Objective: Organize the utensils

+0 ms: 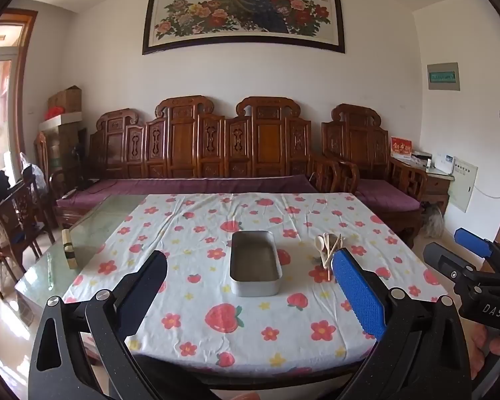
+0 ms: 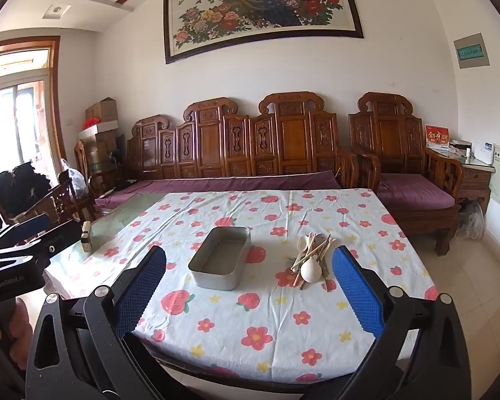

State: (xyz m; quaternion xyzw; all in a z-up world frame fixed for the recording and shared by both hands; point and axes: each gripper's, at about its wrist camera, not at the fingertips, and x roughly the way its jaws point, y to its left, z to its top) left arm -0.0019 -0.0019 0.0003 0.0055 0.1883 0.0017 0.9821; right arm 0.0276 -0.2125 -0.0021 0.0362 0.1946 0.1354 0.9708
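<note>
Glass showed bare along the left edge of the table (image 1: 93, 230), where the flowered tablecloth (image 1: 250, 326) stopped short, and a small wooden block (image 1: 69, 248) stood on that strip near the left edge. The left gripper (image 1: 250, 286) hung above the near edge of the table, pointing slightly downward, its two blue-padded fingers (image 1: 358, 295) spread wide with nothing between them but the cloth below. Beyond it, about the middle of the table, sat a rectangular metal tin (image 1: 255, 268), lidless and holding nothing, its long side running away from the near edge. Just to the right of the tin, apart from it, lay the utensils (image 2: 311, 258) in a loose crossed pile: pale spoons and several thin sticks, too tangled to count. The right gripper (image 2: 248, 286) also hung above the near edge, further toward the right corner, its jaws likewise spread wide and gripping nothing; in its own view the pile lay ahead between the fingers, nearer the right one. A hand (image 1: 493, 346) gripped its handle at the right of the left wrist view. Behind the far edge stood a carved wooden sofa (image 1: 196, 146) with purple cushions, and a framed peacock painting (image 1: 243, 6) hung on the wall above.
</note>
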